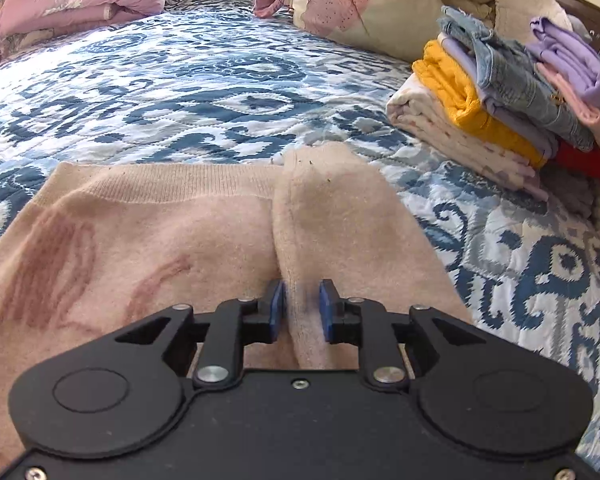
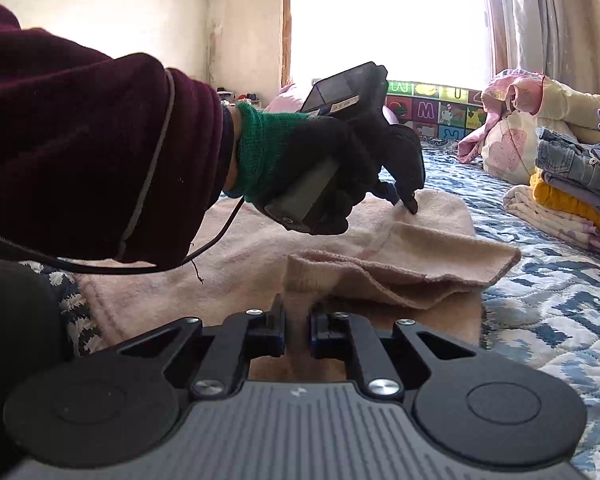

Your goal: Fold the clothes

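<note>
A pale pink sweater [image 1: 140,232] with a faint reddish print lies on the blue-and-white quilt [image 1: 160,92]. My left gripper [image 1: 302,308] is shut on a raised fold of the sweater, its blue pads pinching the fabric. In the right wrist view my right gripper [image 2: 297,330] is shut on another edge of the sweater [image 2: 400,264], lifting a folded flap. The left gripper [image 2: 410,200], held by a black-gloved hand, touches the sweater farther back.
A stack of folded clothes [image 1: 512,96] in yellow, lilac, denim and pink sits on the quilt at the right, also in the right wrist view [image 2: 572,196]. Pillows and bunched bedding [image 1: 380,4] lie at the head of the bed. A person's dark red sleeve [image 2: 80,140] fills the left.
</note>
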A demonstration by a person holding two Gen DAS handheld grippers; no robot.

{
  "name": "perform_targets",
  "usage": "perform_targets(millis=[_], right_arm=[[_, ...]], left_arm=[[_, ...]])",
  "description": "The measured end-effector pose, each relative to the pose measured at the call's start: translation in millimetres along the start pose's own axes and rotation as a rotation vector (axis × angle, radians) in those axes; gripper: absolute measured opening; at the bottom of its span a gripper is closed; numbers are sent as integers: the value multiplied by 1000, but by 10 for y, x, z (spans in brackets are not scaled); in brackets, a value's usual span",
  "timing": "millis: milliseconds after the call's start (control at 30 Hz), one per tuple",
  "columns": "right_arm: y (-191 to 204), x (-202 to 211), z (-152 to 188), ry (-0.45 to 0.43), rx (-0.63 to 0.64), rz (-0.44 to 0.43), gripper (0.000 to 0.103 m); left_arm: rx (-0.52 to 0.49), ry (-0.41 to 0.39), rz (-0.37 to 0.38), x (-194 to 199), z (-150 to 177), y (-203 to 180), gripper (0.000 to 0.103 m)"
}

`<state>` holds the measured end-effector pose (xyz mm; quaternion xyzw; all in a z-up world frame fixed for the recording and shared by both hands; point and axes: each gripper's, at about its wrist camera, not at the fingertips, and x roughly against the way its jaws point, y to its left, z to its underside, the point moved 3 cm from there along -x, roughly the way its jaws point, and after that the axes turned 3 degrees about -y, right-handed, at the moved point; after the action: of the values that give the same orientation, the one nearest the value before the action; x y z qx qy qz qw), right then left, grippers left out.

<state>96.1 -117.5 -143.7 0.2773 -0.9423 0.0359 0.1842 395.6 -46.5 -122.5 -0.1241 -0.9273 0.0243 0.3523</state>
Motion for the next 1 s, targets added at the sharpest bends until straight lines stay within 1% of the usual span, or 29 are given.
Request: perform_targets(millis=[33, 67, 100, 133, 167, 233, 267, 300, 333, 433, 500, 533, 667, 733, 800, 833, 867, 900, 933, 1000], right_arm=[[24, -28, 18, 19, 5, -7, 31], [49, -31, 27, 25, 14, -15, 39], [67, 22, 15, 5, 27, -28, 43], [72, 92, -1, -17, 35, -42, 48], [69, 163, -14, -32, 38, -57, 51], [15, 310, -9, -32, 25, -84, 51], [-23, 419, 2, -33, 20, -91, 52], [-53, 523, 19, -37, 21, -94, 53], [-83, 625, 36, -43, 23, -92, 56], [-182, 821, 79, -65, 31, -40, 61], [-243, 798, 113, -53, 21, 4, 61], [-254, 769, 135, -43, 22, 13, 60], [-111, 731, 200, -53, 114, 12, 60], [-63, 644, 252, -14, 139, 1, 60], [-42, 545, 323, 57, 146, -6, 70], [-31, 496, 358, 92, 149, -9, 71], [-19, 479, 370, 105, 152, -12, 68], [-2, 525, 337, 74, 155, -11, 65], [10, 567, 313, 45, 159, -6, 59], [21, 632, 297, -2, 177, 21, 61]], left_arm=[[-15, -27, -13, 116, 7, -31, 34], [-29, -53, -25, 232, 13, -62, 52], [-39, -84, -31, 377, 38, -85, 55], [-47, -111, -30, 537, 102, -87, 55], [-58, -128, -29, 684, 179, -87, 55], [-67, -165, -40, 1036, 367, -91, 55], [-57, -179, -38, 1197, 465, -84, 56], [-25, -190, -23, 1335, 572, -64, 56], [23, -201, 1, 1490, 702, -34, 57], [162, -209, 96, 1756, 1044, 31, 57], [249, -191, 187, 1834, 1258, 48, 58], [247, -178, 220, 1848, 1302, 3, 58], [172, -162, 238, 1894, 1359, -207, 58], [172, -147, 238, 1880, 1415, -227, 58], [194, -129, 242, 1858, 1496, -187, 58], [198, -123, 243, 1851, 1524, -178, 58], [187, -123, 240, 1856, 1535, -185, 58], [171, -126, 235, 1866, 1541, -196, 58], [159, -130, 235, 1876, 1545, -205, 58], [150, -133, 242, 1878, 1545, -231, 58]])
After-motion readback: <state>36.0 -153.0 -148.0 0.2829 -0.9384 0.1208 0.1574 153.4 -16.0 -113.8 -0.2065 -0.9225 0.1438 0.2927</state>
